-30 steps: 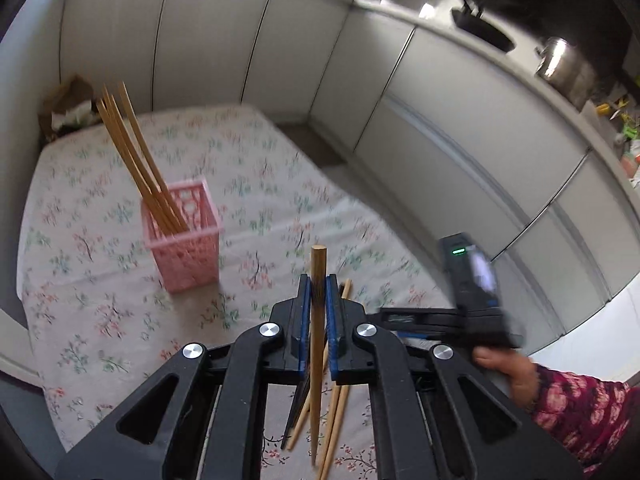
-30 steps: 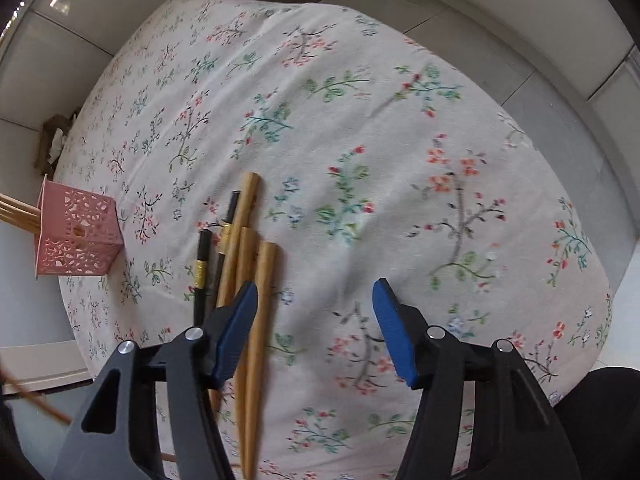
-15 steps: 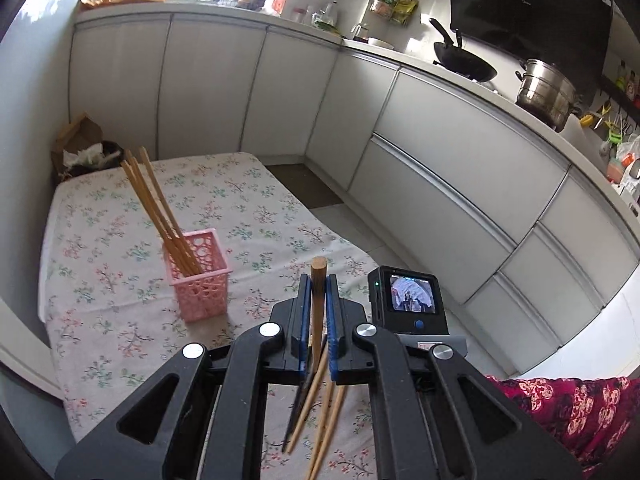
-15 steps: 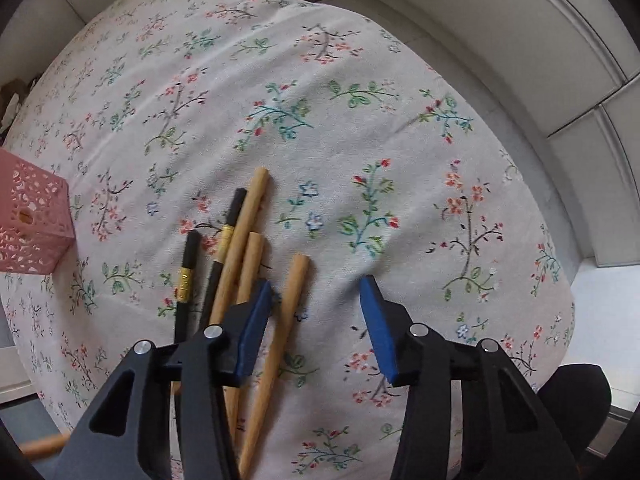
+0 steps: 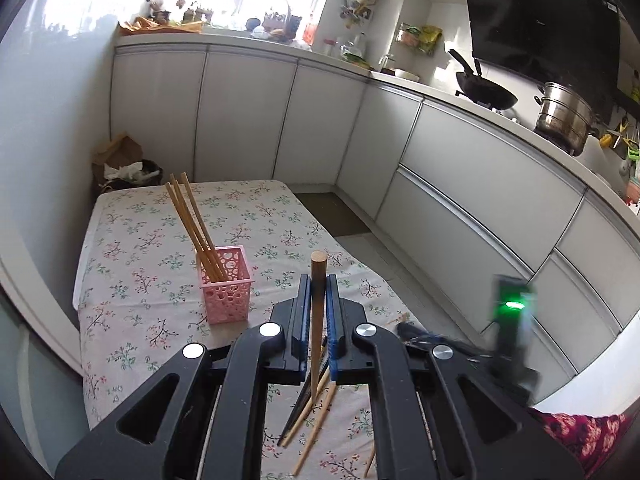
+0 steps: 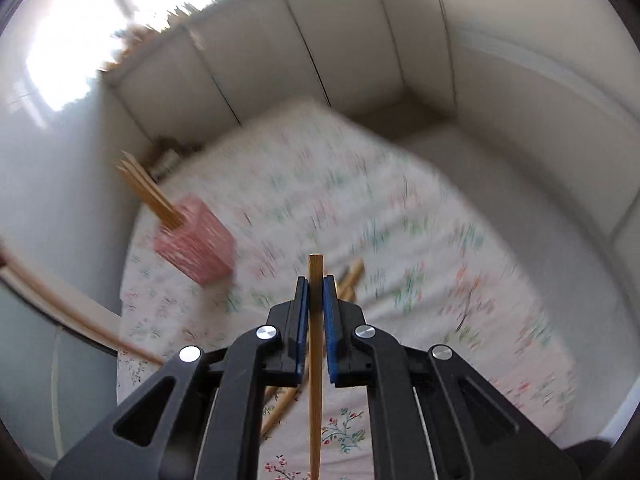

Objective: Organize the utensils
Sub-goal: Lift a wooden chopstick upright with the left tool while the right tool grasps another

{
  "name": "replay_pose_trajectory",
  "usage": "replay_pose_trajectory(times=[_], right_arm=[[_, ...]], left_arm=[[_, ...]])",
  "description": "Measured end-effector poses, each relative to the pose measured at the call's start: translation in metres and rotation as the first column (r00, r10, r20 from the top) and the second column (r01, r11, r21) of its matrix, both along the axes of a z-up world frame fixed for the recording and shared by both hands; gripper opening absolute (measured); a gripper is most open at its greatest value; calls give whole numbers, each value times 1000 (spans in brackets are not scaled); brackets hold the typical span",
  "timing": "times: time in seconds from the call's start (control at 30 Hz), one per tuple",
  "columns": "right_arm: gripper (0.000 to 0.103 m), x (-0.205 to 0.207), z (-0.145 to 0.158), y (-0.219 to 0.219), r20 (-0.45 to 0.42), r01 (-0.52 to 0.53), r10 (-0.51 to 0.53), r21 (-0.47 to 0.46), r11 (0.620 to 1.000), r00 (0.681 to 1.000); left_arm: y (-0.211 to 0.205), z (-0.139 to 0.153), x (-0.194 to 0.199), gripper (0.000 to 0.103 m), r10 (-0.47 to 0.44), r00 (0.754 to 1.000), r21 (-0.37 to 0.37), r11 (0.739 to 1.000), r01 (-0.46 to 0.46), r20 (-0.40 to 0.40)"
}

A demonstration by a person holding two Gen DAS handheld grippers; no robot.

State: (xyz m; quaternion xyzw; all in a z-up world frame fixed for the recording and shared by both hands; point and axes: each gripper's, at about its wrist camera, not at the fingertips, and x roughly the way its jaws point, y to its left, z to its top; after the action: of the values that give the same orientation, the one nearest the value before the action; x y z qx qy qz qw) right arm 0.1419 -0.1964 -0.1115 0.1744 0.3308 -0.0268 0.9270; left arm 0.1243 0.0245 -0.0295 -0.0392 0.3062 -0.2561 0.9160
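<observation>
A round-ended wooden chopstick is clamped upright in the left claw, and a square-ended wooden chopstick is clamped in the right claw; both are held above the floral-clothed worktop. A slip is judged possible, since each stick is pinched at 1 narrow point and could pivot. The right wrist view is blurred, so a hurried approach could knock the light pink basket over, or a tip could catch on its rim. Several wooden chopsticks are seen leaning in that basket. More loose chopsticks, some dark, are left lying on the cloth below the claws.
</observation>
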Motion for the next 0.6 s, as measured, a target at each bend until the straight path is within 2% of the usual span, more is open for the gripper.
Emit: replay_pose_trajectory(times=[0.1,0.2,0.43,0.6], right_arm=[[8,-24,33,10,159,-8,23,-99,995,987],[8,-42,58,9,254,-11,42,-126,992,966],[8,-43,105,1,356,-10,49,-111,994,933],[8,-30,126,-6,411,13,29,-98,995,911]], left_arm=[[-3,8,-8,6,33,999,7,999,-33,23],[-7,17,-17,6,74,995,8,997,-74,61],[-22,30,-23,6,128,984,50,990,-135,125],[-17,42,-4,6,168,975,25,985,-173,148]])
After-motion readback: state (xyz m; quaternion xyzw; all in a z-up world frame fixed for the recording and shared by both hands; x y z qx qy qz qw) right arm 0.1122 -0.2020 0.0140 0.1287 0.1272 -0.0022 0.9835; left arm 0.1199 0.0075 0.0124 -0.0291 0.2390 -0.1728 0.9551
